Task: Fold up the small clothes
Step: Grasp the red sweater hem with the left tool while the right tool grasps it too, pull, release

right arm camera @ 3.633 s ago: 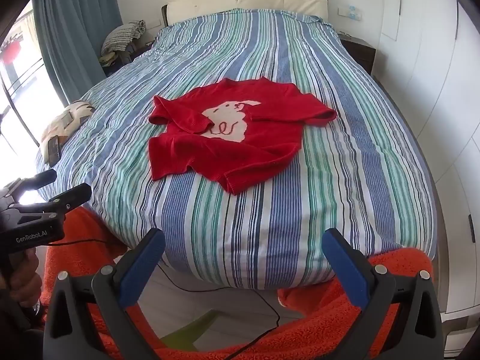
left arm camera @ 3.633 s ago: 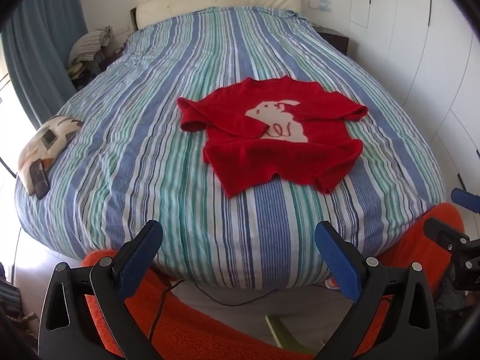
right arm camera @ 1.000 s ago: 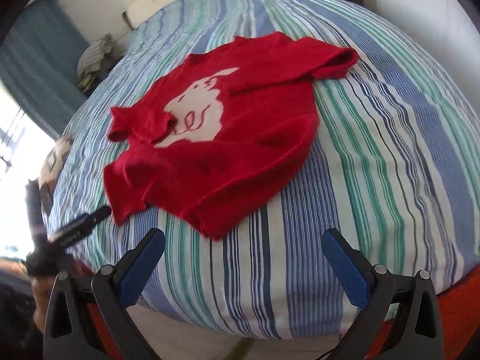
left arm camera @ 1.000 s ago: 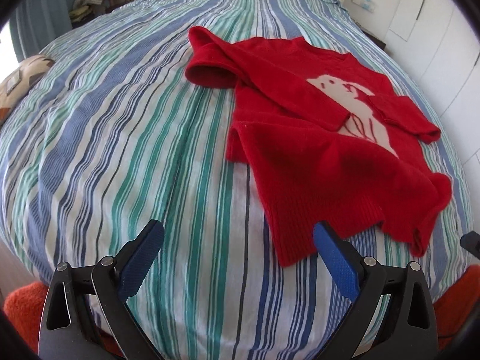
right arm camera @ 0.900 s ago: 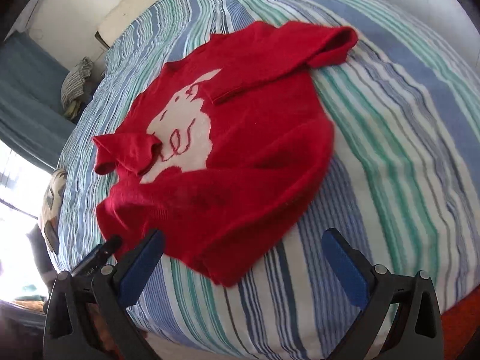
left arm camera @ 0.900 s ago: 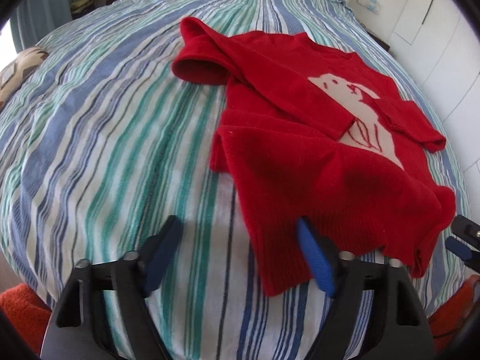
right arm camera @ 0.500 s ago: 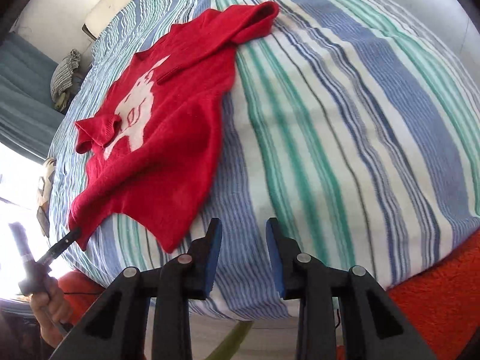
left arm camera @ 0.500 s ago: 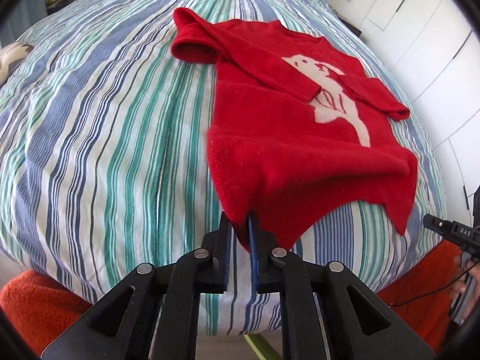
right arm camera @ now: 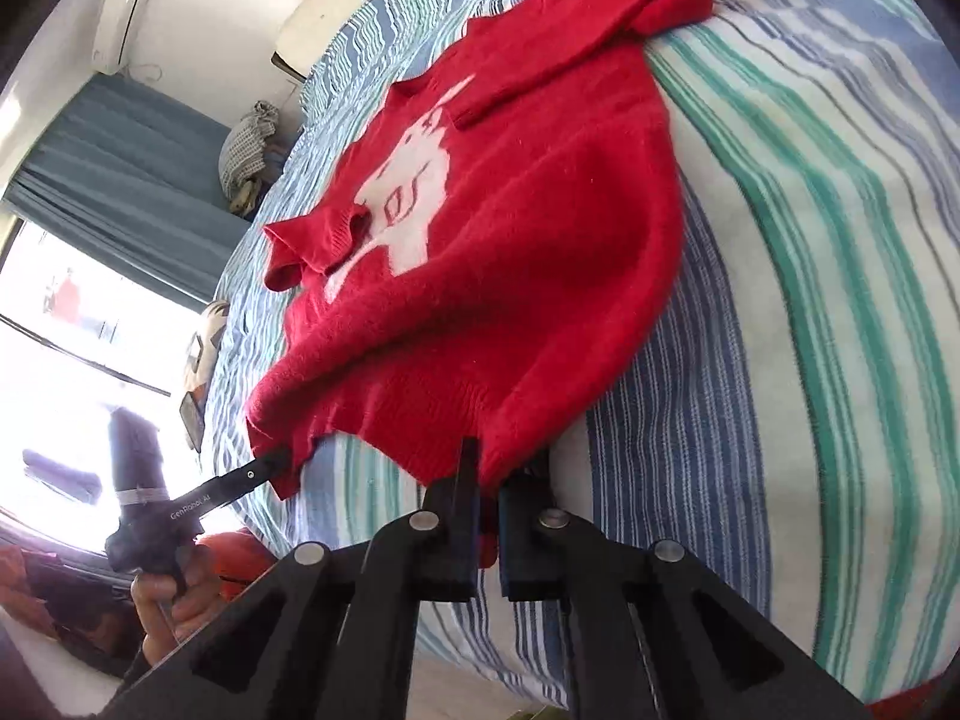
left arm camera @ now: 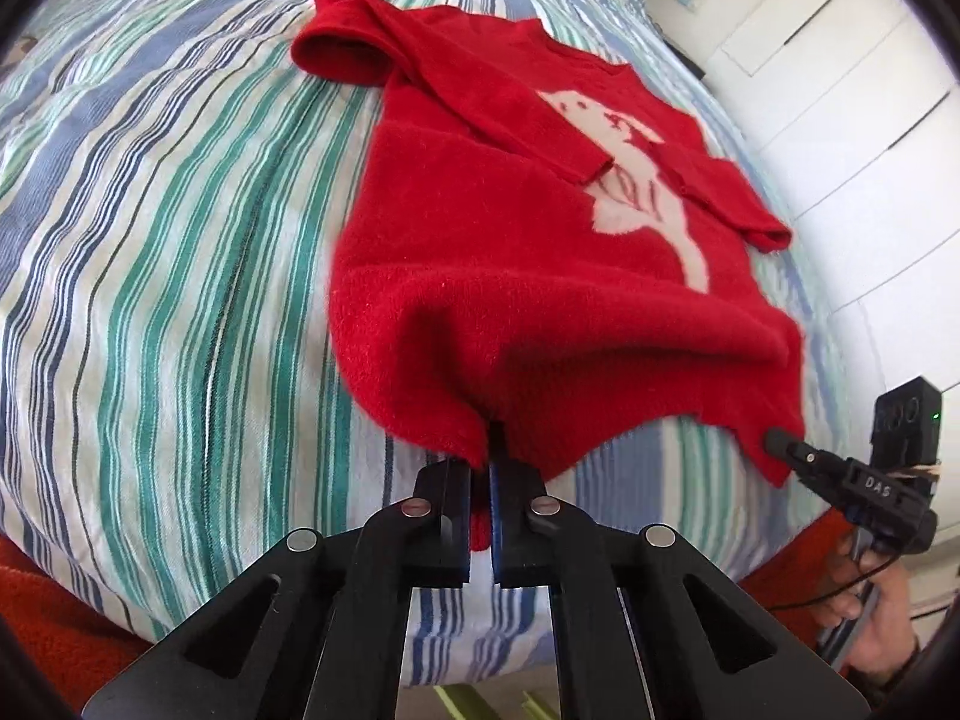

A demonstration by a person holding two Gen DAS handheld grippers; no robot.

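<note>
A small red sweater [left arm camera: 540, 228] with a white animal on its chest lies face up on the striped bed [left arm camera: 150, 228], sleeves folded across the front. My left gripper [left arm camera: 487, 450] is shut on the sweater's bottom hem at its left corner. My right gripper [right arm camera: 489, 480] is shut on the hem of the sweater [right arm camera: 510, 228] at its right corner. Each gripper shows in the other's view: the right one at the hem's far right [left arm camera: 780, 441], the left one at the hem's far left [right arm camera: 276, 461]. The hem is lifted and stretched between them at the foot of the bed.
White wardrobe doors [left arm camera: 852, 78] run along the right of the bed. A blue curtain [right arm camera: 120, 180] and bright window are on the left, with a bundle of cloth [right arm camera: 246, 150] near the headboard. Orange fabric [left arm camera: 36, 600] sits below the bed's foot.
Both grippers moved in from the foot of the bed and closed on the sweater's hem corners. The hem has been pulled back toward the bed's edge and lifted.
</note>
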